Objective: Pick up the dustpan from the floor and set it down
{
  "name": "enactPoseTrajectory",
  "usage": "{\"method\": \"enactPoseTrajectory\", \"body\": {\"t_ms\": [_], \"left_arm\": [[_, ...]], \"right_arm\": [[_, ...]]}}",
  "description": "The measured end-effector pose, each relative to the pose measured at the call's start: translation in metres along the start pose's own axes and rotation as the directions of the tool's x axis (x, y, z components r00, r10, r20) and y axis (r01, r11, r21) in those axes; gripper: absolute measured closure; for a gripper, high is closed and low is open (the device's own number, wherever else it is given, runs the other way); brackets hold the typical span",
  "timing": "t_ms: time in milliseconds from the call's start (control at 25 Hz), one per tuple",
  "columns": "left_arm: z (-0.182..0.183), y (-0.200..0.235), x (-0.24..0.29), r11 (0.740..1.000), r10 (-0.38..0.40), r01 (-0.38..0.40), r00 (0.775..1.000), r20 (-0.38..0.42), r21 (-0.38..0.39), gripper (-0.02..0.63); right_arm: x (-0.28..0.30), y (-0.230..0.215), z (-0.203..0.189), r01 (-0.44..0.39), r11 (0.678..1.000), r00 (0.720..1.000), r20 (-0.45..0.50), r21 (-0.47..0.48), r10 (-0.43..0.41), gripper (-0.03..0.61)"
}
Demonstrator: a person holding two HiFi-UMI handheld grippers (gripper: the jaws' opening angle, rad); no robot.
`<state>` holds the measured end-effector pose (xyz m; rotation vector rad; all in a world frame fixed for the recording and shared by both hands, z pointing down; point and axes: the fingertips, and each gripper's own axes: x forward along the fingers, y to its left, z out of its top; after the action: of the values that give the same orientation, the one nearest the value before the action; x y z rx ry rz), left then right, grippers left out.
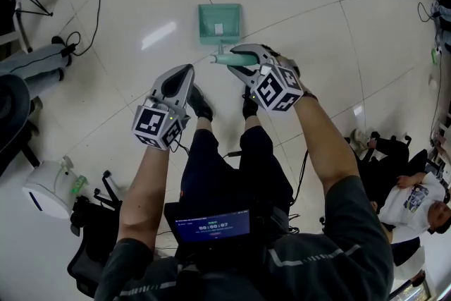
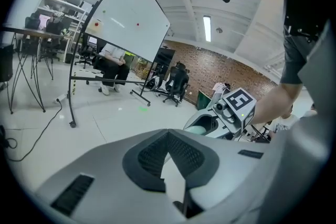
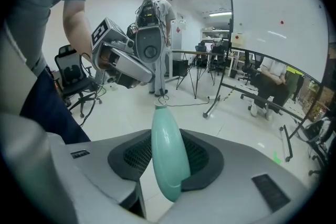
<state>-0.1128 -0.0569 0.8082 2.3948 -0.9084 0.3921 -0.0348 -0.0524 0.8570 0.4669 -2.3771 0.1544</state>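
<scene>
Rt grey two-jaw gripper [image 3: 167, 136] clamped on tapered handle [image 3: 169, 160] of mint-green plastic dustpan [image 1: 219, 23], pan on glossy white floor [image 1: 317, 25]. Lt grey gripper [image 2: 168, 136] closed, empty. Confirm firm squeeze, then lift straight so pan doesn't twist.

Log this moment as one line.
right claw: shut on dustpan handle | left claw: shut, empty | dustpan: on floor | phase: grasp made, lift not begun

Open floor [image 1: 296, 3] rings the dustpan [image 1: 219, 23]; the person's shoes [image 1: 199, 103] crowd its handle side
</scene>
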Motion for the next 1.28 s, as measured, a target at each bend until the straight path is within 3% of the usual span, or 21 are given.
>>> {"method": "enactPoseTrajectory", "body": {"t_ms": [240,520,720,1000,1280], "left_arm": [[0.035,-0.001,-0.024,1.0,-0.004,0.005,0.999,0.042,-0.007,0.589],[0.159,-0.036,-0.068,0.998,-0.041,0.03,0.98,0.197,0.06,0.589],[0.253,-0.086,-0.139,0.995,-0.043,0.019,0.967,0.252,0.095,0.589],[0.367,-0.193,-0.229,0.988,-0.059,0.014,0.954,0.292,0.154,0.591],[0.413,-0.281,-0.297,0.957,-0.114,0.0,0.92,0.375,0.29,0.591]], "right_arm": [[-0.013,-0.016,0.028,0.015,0.999,0.997,0.072,0.038,-0.018,0.433],[-0.1,-0.02,0.137,0.038,0.996,0.979,0.198,0.08,-0.053,0.437],[-0.203,0.003,0.234,0.047,0.993,0.956,0.283,0.111,-0.077,0.437],[-0.362,0.026,0.354,0.114,0.989,0.927,0.347,0.099,-0.142,0.437],[-0.453,0.07,0.414,0.154,0.988,0.895,0.421,0.027,-0.151,0.439]]}}
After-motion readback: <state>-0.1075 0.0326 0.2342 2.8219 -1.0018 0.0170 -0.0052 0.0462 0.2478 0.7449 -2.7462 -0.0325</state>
